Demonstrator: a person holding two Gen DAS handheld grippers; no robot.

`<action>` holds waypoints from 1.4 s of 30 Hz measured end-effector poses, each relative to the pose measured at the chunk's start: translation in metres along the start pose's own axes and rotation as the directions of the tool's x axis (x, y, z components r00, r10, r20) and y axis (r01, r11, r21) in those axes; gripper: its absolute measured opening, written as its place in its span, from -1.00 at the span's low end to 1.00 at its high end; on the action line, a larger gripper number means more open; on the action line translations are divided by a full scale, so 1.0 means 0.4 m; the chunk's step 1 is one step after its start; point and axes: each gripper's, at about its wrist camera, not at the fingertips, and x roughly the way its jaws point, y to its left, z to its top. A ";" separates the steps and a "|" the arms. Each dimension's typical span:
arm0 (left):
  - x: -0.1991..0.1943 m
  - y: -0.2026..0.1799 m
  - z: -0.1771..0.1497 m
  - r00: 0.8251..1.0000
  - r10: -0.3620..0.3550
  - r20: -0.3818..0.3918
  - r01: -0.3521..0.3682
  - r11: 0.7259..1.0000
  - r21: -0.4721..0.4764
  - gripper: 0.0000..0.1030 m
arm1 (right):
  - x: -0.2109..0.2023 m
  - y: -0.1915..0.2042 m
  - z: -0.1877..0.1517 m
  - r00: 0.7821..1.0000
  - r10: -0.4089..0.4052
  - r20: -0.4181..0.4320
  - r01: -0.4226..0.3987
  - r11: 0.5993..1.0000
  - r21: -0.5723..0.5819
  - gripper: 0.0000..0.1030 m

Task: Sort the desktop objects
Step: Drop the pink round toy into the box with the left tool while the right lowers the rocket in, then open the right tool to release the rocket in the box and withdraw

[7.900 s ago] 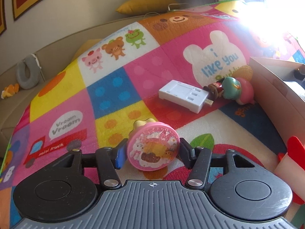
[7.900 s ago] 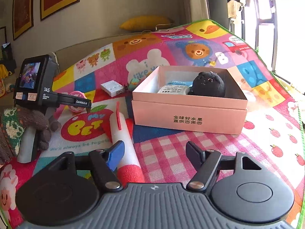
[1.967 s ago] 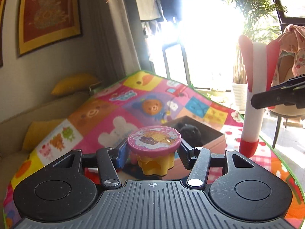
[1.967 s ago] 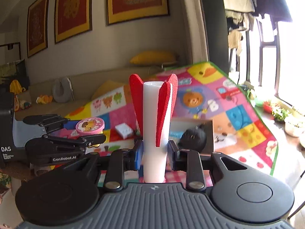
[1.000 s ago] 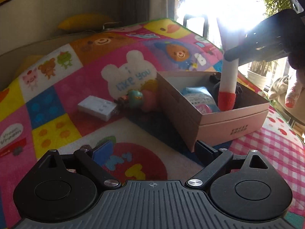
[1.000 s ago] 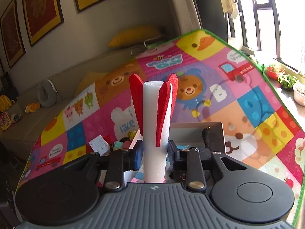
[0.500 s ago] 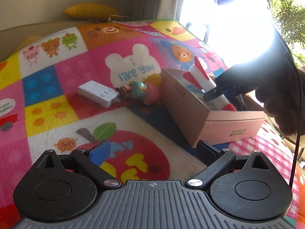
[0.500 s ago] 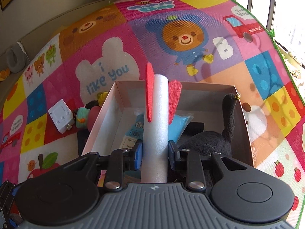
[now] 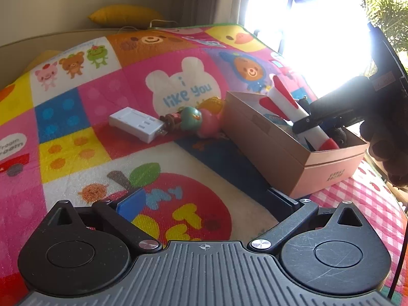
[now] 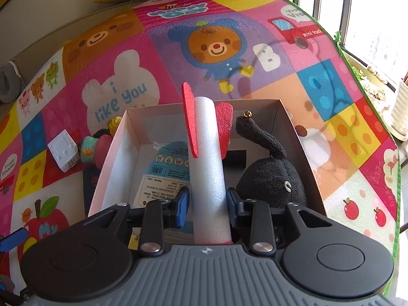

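Right gripper [image 10: 207, 201] is clamped on the white foam rocket [image 10: 208, 168] with red fins, holding it tilted over the open pink box [image 10: 112, 158], its red nose low inside the box per the left wrist view. Box also holds a black plush [image 10: 270, 178] on the right and a blue packet [image 10: 165, 168] on the left. Left gripper [image 9: 204, 199] is spread wide and empty above the play mat [image 9: 76, 102]; white adapter [image 9: 136, 125] and a small figurine [image 9: 193, 122] lie on the mat just left of the box.
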 end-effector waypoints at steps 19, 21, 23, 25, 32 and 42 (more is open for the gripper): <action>0.000 0.002 0.002 1.000 0.009 -0.006 -0.009 1.000 -0.016 1.00 | 0.001 -0.012 0.006 0.999 0.035 0.035 -0.040 0.990 0.137 -0.23; -0.002 -0.001 0.003 1.000 0.018 -0.005 -0.018 1.000 -0.010 1.00 | -0.011 -0.034 -0.001 0.999 0.032 0.037 -0.038 0.987 0.159 -0.33; -0.008 -0.006 0.005 1.000 0.022 -0.001 -0.022 1.000 0.005 1.00 | -0.024 -0.031 -0.005 0.998 0.032 0.060 -0.040 0.988 0.151 -0.32; -0.019 -0.011 0.009 1.000 0.023 0.003 -0.023 0.999 0.024 1.00 | -0.054 -0.030 -0.008 0.993 0.027 0.115 -0.041 0.992 0.121 -0.32; -0.011 -0.080 0.044 0.998 -0.056 0.010 0.055 0.995 0.082 1.00 | -0.130 -0.085 -0.035 0.972 -0.077 0.223 0.056 0.994 0.095 -0.33; 0.074 -0.198 0.054 1.000 0.004 -0.005 -0.002 0.956 0.295 1.00 | -0.077 -0.107 -0.090 0.981 0.058 0.186 -0.092 0.980 0.178 -0.33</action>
